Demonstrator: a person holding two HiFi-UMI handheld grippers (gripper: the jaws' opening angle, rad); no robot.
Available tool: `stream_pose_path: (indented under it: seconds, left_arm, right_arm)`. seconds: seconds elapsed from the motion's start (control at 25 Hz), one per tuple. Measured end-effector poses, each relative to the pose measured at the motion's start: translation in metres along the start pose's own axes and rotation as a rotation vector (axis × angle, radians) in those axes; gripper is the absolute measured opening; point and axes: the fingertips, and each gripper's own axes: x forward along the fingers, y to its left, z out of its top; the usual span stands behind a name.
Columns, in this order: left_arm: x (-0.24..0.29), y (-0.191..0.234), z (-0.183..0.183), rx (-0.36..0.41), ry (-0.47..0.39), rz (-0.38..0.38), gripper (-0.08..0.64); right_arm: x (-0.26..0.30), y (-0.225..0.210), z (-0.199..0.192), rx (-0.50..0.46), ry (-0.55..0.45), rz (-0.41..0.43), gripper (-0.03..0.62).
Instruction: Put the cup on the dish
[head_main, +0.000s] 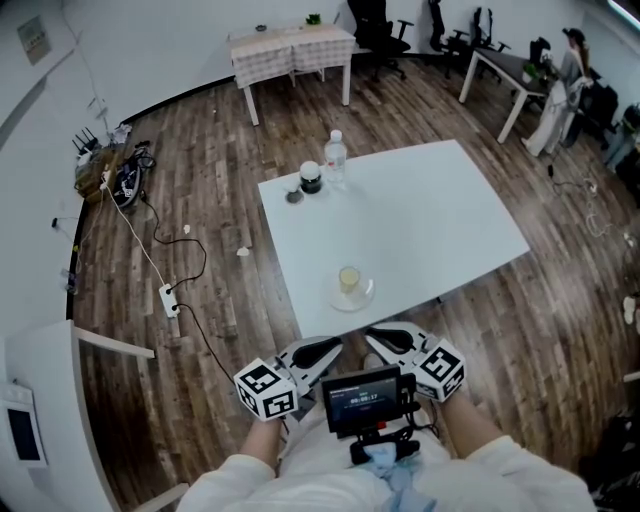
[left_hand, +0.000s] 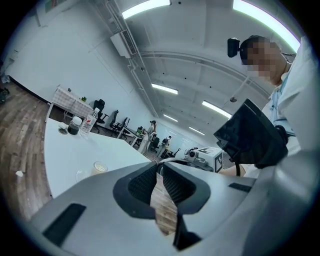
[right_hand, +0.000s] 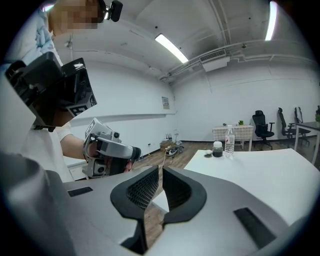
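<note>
A pale cup (head_main: 349, 278) stands on a clear glass dish (head_main: 354, 296) near the front edge of the white table (head_main: 430, 220). From the left gripper view the cup (left_hand: 100, 167) and the dish (left_hand: 81, 175) show far off to the left. Both grippers hang below the table's edge, close to the person's body. My left gripper (head_main: 326, 350) (left_hand: 160, 168) is shut with nothing between its pads. My right gripper (head_main: 381, 338) (right_hand: 161, 172) is shut too and holds nothing. Each gripper shows in the other's view, the right gripper (left_hand: 201, 155) and the left gripper (right_hand: 107, 151).
At the table's far corner stand a water bottle (head_main: 335, 156), a dark jar (head_main: 311, 177) and a small lid (head_main: 293, 195). A screen device (head_main: 364, 399) hangs at the person's chest. Cables and a power strip (head_main: 169, 299) lie on the wood floor at left.
</note>
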Motion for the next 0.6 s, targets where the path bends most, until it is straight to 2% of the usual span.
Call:
stream_pose_path:
  seconds: [0.32,0.6]
  left_arm:
    - [-0.013,-0.014,0.006,0.027,-0.027,-0.013,0.038]
    - [-0.015,-0.024,0.003,0.04,-0.019,-0.024,0.038]
  right_arm:
    - [-0.009,0.023,0.01,0.018,-0.049,0.008,0.048]
    - [-0.012,0.038,0.014,0.003,-0.054,0.011,0.048]
